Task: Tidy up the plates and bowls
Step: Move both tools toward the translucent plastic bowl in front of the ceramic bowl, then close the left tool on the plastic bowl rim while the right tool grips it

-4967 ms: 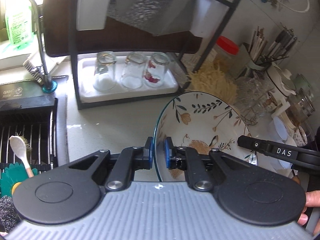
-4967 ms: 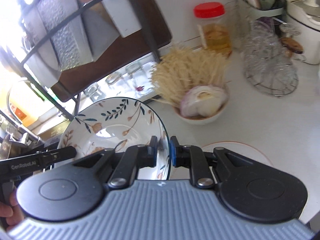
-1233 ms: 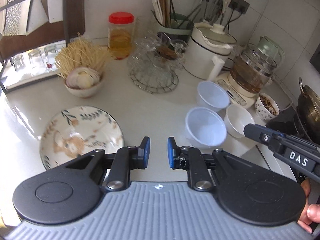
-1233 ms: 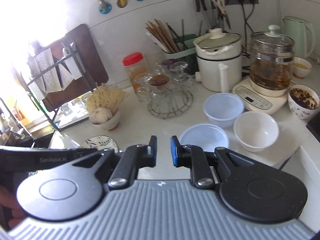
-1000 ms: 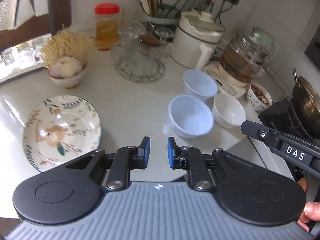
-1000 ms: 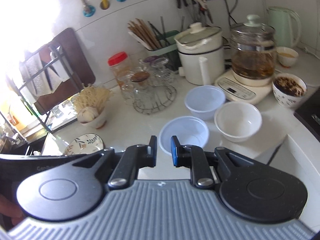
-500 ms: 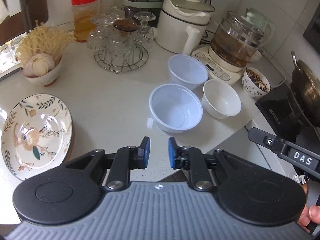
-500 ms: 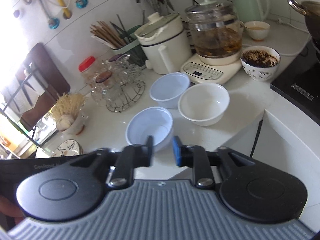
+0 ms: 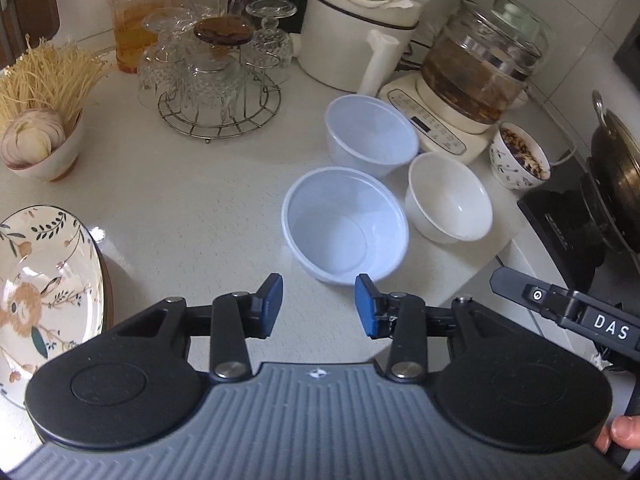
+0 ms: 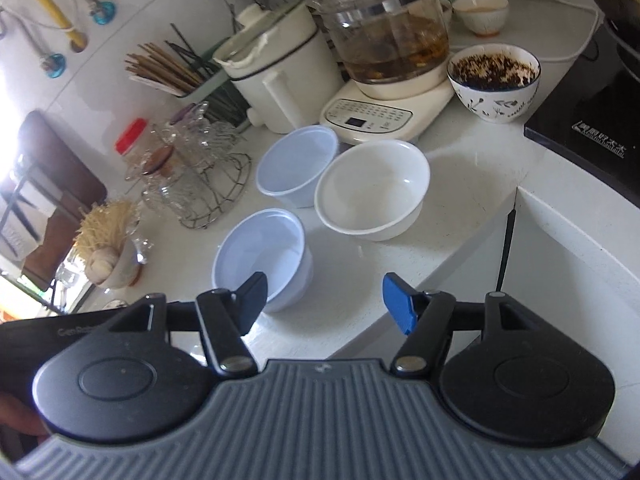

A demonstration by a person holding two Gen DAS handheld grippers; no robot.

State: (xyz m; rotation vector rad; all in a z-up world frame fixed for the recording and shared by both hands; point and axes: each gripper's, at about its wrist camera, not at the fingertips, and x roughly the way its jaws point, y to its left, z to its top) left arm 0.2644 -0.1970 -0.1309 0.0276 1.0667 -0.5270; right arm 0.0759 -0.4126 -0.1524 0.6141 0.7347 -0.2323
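A home kitchen: a pale speckled tabletop against white wall tiles carries an electric cooker, a glass kettle on its heating base, a wire rack of upturned glasses, chopsticks in a holder, and a pan on an induction hob at the right.

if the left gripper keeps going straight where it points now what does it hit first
Most likely the near plastic bowl: it sits just ahead of the left gripper, whose jaws are opening with nothing between them. Depth is hard to judge, so it might touch the counter first.
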